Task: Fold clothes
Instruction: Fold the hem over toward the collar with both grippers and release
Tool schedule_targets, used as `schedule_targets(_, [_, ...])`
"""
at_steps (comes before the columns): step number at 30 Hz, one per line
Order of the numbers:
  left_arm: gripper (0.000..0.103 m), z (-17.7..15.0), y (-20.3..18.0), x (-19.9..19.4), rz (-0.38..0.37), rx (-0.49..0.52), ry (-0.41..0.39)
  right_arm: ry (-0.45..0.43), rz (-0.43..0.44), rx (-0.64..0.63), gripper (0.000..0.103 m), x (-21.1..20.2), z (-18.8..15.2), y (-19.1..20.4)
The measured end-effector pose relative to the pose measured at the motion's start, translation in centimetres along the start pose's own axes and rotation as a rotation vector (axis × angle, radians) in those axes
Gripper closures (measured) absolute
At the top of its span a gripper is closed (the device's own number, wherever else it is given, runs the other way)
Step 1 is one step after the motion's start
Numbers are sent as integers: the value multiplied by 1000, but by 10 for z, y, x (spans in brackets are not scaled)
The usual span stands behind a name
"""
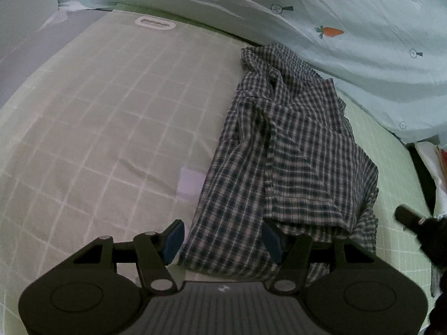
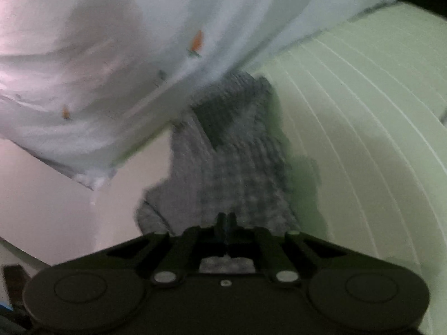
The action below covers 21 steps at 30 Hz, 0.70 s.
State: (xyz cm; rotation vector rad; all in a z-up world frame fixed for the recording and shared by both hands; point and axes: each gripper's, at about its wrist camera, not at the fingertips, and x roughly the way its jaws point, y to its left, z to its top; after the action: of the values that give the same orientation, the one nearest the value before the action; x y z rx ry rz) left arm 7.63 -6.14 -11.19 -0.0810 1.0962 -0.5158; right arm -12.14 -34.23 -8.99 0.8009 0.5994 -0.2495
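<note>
The dark blue and white checked cotton shirt (image 1: 282,153) lies long on the green squared bed sheet (image 1: 83,128), stretching away. The left gripper (image 1: 223,241) is open around its near hem. The right gripper (image 2: 226,224) is closed, pinching shirt cloth.

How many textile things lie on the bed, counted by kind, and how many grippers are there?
Checked shirt: 1
Pale quilt with carrot print: 1
Green grid bed sheet: 1
Grippers: 2, the left gripper and the right gripper
Total: 5
</note>
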Motion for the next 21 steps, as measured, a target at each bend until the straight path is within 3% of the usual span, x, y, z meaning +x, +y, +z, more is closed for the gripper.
schedule_targets(1, [41,0,0,0,2,4,1,-11,-16,5,100,-2,3,1])
schedule_targets(3, [41,-1,0,0,7,12,2,-15,-89,16,82,0,3,-6])
schedule_targets(4, [41,-1,1,-1,10,15,2,-2,-125,30,59,3,2,-12])
schedule_targets(6, [41,-1,1,-1,14,15,3,42,-183,75,55,10,-2,-27])
schedule_targets(10, [41,0,5,0,18,2,4,109,-192,189,46,19,-15,-51])
schedule_targets(12, [41,0,5,0,18,2,4,105,-170,204,54,19,-18,-52])
schedule_targets(14, [41,0,5,0,17,6,5,81,-135,176,88,14,-16,-43])
schedule_targets(17, [41,-1,4,1,16,13,8,37,-78,120,98,6,-10,-28])
schedule_targets(21, [41,-2,4,0,16,19,7,-16,62,86,99,-3,3,-9])
